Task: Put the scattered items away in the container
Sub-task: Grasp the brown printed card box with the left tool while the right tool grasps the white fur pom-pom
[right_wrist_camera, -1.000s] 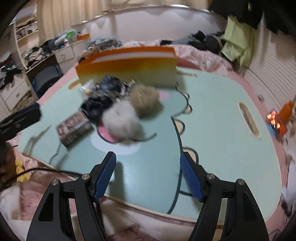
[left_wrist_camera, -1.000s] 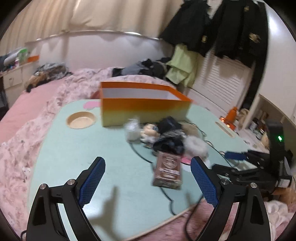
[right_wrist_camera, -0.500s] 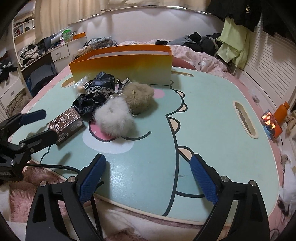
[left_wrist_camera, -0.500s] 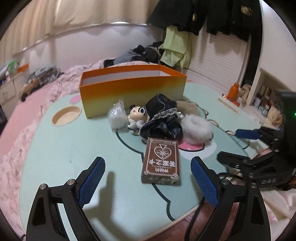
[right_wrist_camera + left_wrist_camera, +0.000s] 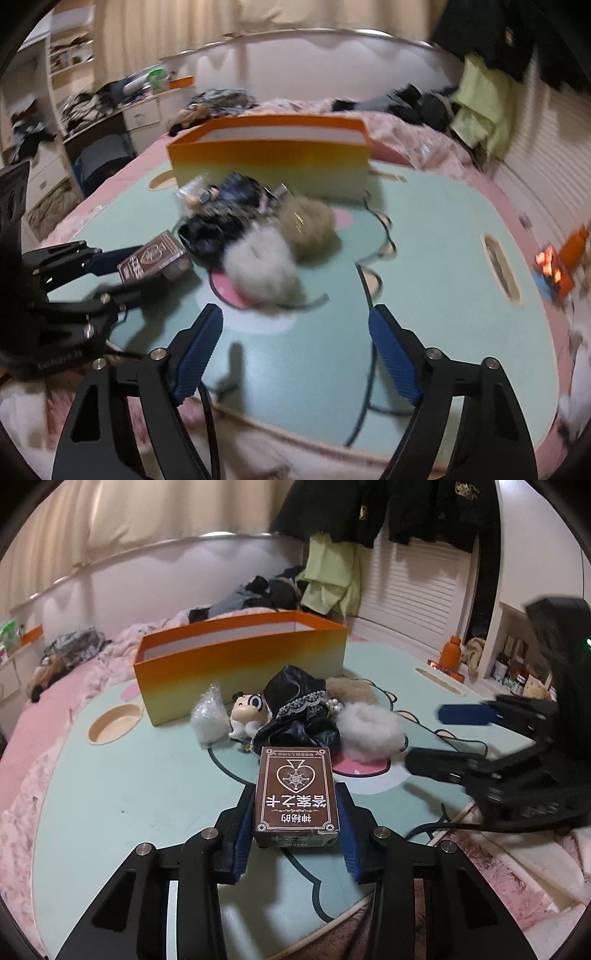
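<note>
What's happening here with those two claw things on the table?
A person is tidying loose items into the orange box, using a handheld claw in each hand. The left claw has closed on the brown card box at the near edge of the green table. The right claw hangs open and empty over the table, facing the white fluffy ball. The doll, black pouch and other bits lie outside the box.

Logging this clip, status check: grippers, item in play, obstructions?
Left gripper shut on brown card box. Right gripper open, empty, above the table. Orange container beyond; toy pile sits between.
</note>
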Tool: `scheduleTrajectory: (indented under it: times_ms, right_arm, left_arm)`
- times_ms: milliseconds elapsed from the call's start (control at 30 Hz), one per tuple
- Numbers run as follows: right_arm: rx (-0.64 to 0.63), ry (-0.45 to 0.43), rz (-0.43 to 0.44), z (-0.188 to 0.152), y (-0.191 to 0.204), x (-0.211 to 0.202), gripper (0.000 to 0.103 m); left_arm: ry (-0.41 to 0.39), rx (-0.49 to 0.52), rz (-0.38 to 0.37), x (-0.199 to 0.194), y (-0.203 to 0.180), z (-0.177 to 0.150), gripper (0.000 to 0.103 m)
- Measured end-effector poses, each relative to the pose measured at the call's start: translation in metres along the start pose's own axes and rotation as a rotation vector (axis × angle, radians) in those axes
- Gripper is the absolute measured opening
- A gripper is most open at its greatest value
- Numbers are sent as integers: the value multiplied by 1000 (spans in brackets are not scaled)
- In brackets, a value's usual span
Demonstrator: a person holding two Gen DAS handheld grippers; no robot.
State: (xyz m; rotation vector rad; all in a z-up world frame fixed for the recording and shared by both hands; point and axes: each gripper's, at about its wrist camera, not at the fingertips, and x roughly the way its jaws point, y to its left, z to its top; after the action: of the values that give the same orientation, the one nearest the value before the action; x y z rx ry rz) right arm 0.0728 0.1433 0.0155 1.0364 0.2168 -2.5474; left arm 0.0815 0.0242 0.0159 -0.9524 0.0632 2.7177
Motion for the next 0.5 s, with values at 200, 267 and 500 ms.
scheduleTrajectory:
  times_ms: [200, 267, 500]
  right_arm:
    - [-61, 53, 44, 20, 16, 30, 61]
    - [-64, 69, 48, 22, 18, 36, 58]
    - [-19, 31, 88, 11, 11, 19, 34]
  left_arm:
    - [14, -2, 15, 2, 1, -2, 39]
    - [11, -9, 12, 1, 2, -2, 39]
    - [-6, -11, 11, -3, 2, -1, 39]
